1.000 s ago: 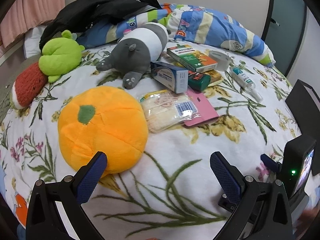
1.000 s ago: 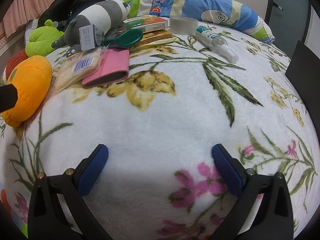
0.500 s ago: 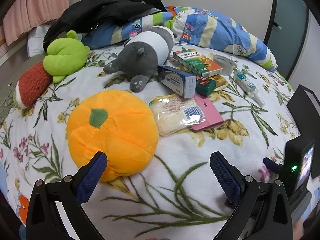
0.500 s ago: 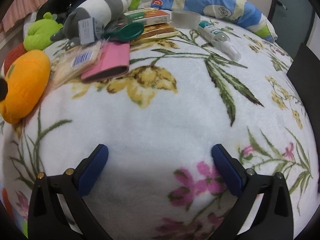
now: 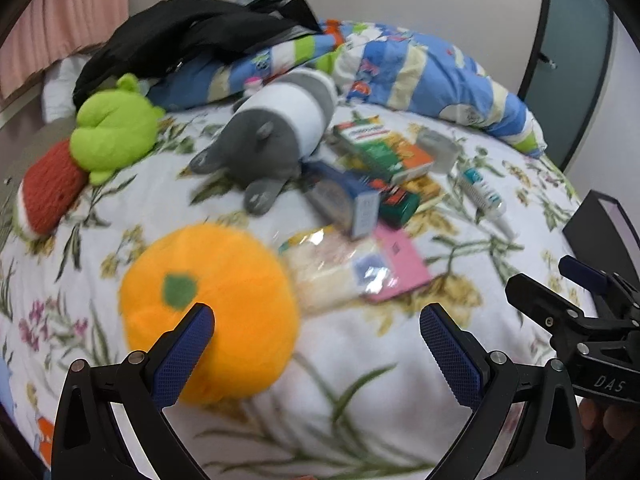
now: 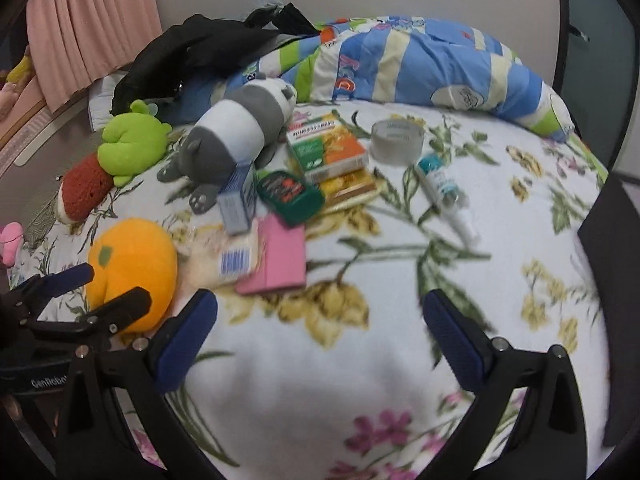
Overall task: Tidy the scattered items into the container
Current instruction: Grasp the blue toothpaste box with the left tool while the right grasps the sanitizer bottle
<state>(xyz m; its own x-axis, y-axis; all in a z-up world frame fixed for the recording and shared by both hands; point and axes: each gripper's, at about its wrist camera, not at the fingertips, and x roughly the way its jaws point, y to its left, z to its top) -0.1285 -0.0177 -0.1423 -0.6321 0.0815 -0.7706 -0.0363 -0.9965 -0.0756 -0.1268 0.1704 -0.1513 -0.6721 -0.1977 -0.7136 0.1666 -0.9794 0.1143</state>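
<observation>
Scattered items lie on a floral blanket (image 6: 360,380): an orange plush (image 5: 224,312) (image 6: 132,268), a grey panda plush (image 5: 276,136) (image 6: 236,132), a blue box (image 5: 344,200) (image 6: 240,200), a green tin (image 6: 290,194), a green-orange box (image 6: 326,148), a pink wallet (image 6: 280,256), a clear snack pack (image 5: 332,268), a tube (image 6: 444,196) and a tape roll (image 6: 396,140). A black container (image 5: 604,228) (image 6: 612,280) stands at the right. My left gripper (image 5: 316,344) is open just above the orange plush. My right gripper (image 6: 320,332) is open over bare blanket.
A green plush (image 5: 112,128) and a red plush (image 5: 50,196) lie at the left. A striped pillow (image 6: 420,64) and black clothing (image 5: 192,36) fill the back of the bed. Pink curtain (image 6: 92,20) at the far left.
Both grippers have lifted and pulled back, so more of the bed shows. The right view now takes in the whole pile, and each gripper shows in the other's view.
</observation>
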